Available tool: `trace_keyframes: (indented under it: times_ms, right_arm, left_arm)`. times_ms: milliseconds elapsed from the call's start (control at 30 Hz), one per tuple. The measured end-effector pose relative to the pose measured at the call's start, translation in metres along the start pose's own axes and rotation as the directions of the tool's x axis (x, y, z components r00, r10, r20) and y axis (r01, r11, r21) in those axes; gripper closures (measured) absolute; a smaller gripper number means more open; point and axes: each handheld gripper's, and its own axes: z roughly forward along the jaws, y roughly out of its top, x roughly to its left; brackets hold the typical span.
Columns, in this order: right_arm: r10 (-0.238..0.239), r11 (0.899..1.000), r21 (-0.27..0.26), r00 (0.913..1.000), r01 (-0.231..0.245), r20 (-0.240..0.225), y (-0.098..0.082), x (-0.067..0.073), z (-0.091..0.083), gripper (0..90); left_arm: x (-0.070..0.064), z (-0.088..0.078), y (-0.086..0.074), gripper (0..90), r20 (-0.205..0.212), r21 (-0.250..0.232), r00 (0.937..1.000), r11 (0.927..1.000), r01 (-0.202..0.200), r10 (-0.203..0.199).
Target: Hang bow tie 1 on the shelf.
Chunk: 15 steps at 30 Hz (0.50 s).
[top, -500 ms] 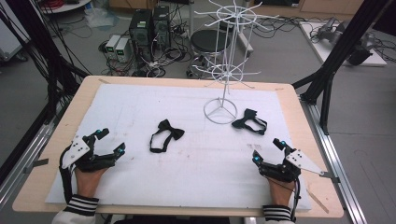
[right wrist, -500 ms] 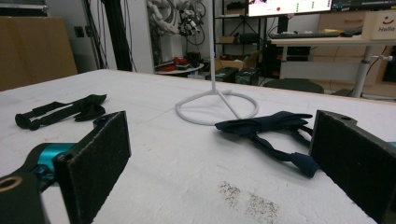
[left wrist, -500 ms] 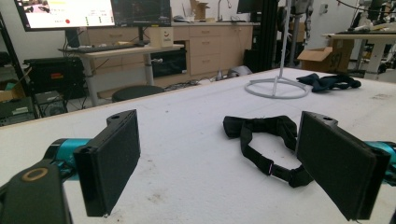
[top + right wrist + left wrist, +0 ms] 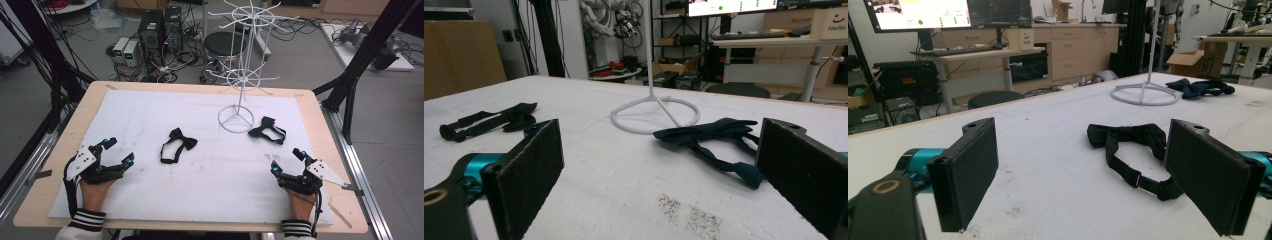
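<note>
The black fabric bow tie with its looped strap (image 4: 177, 145) lies flat on the white sheet near the middle of the worktop, ahead of the left gripper (image 4: 116, 151) and a little to its right, well apart from it. In the left gripper view this bow tie (image 4: 1130, 150) sits beyond the two black padded fingers (image 4: 968, 170), closer to the right-hand one, with nothing between them; the fingers stand wide apart.

The dark navy fabric bow tie with a strap (image 4: 268, 130) lies just beside the ring base of the white wire display stand (image 4: 239, 80), ahead of the right gripper (image 4: 286, 161) and slightly to its left, also apart from it. In the right gripper view this navy tie (image 4: 714, 137) rests beyond the fingers (image 4: 526, 170), near the right-hand one, and those fingers too are spread wide with only bare sheet between them.

Both grippers rest low at the near edge, each held by a hand in a striped cuff.

The white sheet (image 4: 150, 107) covers most of the pale wooden worktop (image 4: 92, 97) and shows faint dark smudges. Beyond the far edge stand computer towers (image 4: 160, 30), tangled cables and a round black stool (image 4: 222, 45) on a grey floor.
</note>
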Motion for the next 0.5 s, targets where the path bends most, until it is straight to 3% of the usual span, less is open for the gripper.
trace_keyframes:
  times_ms: [400,500]
  right_arm:
    - [0.019,0.999,0.026,0.9995,-0.020,0.026,0.004,-0.004,0.000,4.7]
    - [0.029,0.998,0.053,0.9990,-0.031,0.034,0.014,-0.004,0.000,4.7]
  left_arm:
    - [0.000,0.000,0.000,14.5,0.002,-0.009,0.9999,0.9999,0.010,-0.010]
    - [0.001,0.000,0.000,14.5,0.001,-0.005,1.0000,0.9999,0.009,-0.009]
